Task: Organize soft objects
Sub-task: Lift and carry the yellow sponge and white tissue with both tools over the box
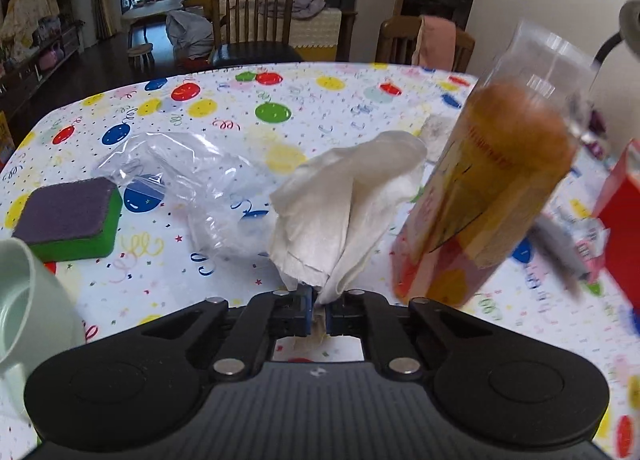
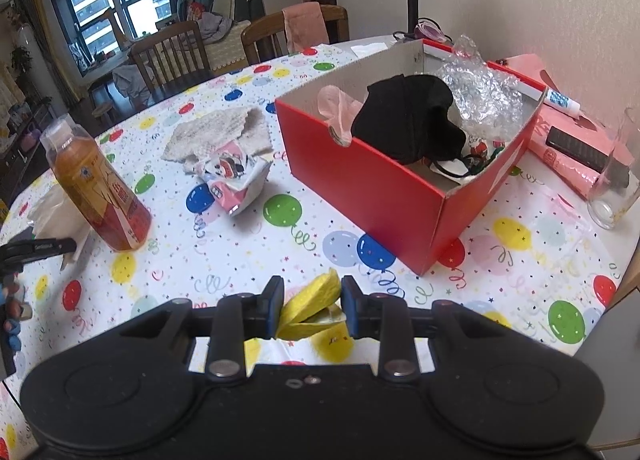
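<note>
Left wrist view: the left gripper [image 1: 319,306] is clamped on a white tissue [image 1: 344,211] lifted off the table, the right gripper [image 2: 313,310] pinches a yellow cloth [image 2: 310,310] — both, I judge, go next into the red box [image 2: 360,183].

Soft daylight, fisheye warp, blurred bottle [image 1: 496,187]

- The table [image 2: 280,260] wears a white cloth printed with coloured balloons.
- On it stand a red box [image 2: 372,195], an orange drink bottle [image 2: 100,195] and an empty glass [image 2: 614,195].
- A green sponge [image 1: 72,219], a clear plastic bag [image 1: 180,179], a beige cloth [image 2: 220,133] and a crumpled printed wrapper [image 2: 236,179] lie flat.
</note>
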Available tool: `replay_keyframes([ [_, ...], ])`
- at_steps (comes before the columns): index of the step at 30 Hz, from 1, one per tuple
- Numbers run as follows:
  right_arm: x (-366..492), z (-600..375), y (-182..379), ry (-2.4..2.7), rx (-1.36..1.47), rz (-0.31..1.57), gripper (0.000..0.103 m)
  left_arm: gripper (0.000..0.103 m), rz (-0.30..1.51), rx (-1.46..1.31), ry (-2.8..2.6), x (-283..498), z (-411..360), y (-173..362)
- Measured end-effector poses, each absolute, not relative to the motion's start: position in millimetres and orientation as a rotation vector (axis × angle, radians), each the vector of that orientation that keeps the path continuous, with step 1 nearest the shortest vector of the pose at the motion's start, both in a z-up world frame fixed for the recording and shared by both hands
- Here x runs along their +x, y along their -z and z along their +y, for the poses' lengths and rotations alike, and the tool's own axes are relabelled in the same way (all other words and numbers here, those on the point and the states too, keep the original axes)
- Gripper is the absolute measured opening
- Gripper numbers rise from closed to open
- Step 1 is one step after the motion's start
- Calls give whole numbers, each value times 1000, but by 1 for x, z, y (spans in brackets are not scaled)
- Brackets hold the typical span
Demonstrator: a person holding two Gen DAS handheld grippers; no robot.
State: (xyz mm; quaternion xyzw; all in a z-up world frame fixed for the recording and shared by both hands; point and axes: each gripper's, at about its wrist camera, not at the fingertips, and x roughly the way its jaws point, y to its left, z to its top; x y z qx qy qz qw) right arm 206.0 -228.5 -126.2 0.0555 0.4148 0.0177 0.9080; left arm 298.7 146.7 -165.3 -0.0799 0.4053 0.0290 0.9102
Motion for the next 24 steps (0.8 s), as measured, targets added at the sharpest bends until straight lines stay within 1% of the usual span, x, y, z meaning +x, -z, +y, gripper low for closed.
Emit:
replay_keyframes([
  [12, 209, -235, 89, -67, 174, 759, 29, 5, 823, -242, 96, 263, 124, 93],
  [20, 216, -254, 54, -70, 201, 670, 29, 5, 850, -276, 241, 264, 84, 62],
  [24, 222, -268, 43, -64, 204, 638, 29, 6, 822, -243, 303, 267, 55, 47],
])
